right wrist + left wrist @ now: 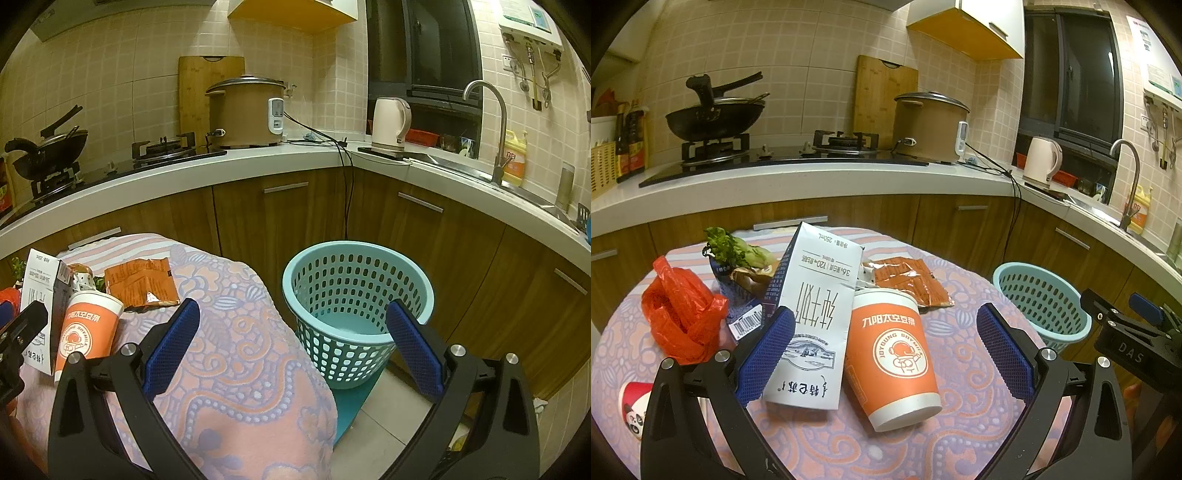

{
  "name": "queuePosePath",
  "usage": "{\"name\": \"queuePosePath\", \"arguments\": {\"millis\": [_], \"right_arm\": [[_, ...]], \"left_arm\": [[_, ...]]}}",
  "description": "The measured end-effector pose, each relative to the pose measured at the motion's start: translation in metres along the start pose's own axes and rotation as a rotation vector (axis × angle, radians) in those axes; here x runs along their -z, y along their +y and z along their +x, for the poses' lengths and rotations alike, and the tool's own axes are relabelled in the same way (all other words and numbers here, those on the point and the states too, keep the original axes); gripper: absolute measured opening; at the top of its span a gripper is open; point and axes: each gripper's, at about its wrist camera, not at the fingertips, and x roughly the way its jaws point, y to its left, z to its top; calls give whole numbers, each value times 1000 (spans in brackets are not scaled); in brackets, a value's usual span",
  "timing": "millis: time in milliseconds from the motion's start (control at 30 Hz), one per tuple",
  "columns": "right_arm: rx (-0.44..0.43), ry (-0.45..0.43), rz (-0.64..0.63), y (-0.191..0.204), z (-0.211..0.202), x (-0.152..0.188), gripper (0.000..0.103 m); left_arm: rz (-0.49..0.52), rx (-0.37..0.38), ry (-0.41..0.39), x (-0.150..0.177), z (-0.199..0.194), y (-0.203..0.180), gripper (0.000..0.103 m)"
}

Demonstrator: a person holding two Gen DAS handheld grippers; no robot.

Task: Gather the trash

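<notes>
Trash lies on a cloth-covered table [960, 387]: an orange paper cup [892, 358] on its side, a white milk carton [816, 314], an orange snack wrapper [910, 280], a red plastic bag [681, 314], lettuce [733, 249] and a small panda cup [633, 408]. My left gripper [886, 354] is open, its jaws spread around the cup and carton. My right gripper [291, 343] is open and empty over the table's right edge, beside the empty teal basket [354, 310]. The cup [86, 328], carton [38, 291] and wrapper [140, 282] also show in the right wrist view.
The basket [1039, 302] stands on the floor right of the table. Behind runs a counter [812, 181] with a wok [714, 118], rice cooker [929, 125], kettle [1041, 160] and sink tap [1128, 177]. Wooden cabinets [280, 221] stand close behind the table.
</notes>
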Motion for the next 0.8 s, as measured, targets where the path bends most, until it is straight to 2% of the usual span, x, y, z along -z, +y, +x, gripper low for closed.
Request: {"name": "queuePosePath", "arguments": {"millis": [233,333,433,500,600,700,800], "right_arm": [[-29,-5,-3,4,-8,-1,95],[-58,-10,-14,7,-14,-3,90],[-95,-9,-53,18,-18,-2,79],[-149,11,-78,29,-19,-1,62],[-214,23,-118,44,-22,2,42],[-299,47,-161,64,-26,6,40],[-345,61,-194,83,-30,9,40]], "left_arm": [[-11,-29,-4,-1,-3,1,96],[-23,-54,-12,-3,-15,5,96],[-61,-59,-17,-6,-35,19,96],[-79,-83,-14,-6,-48,30,96],[-115,-132,13,-3,-64,55,96],[-152,-205,38,7,-81,85,96],[-190,-283,67,22,-96,117,96]]}}
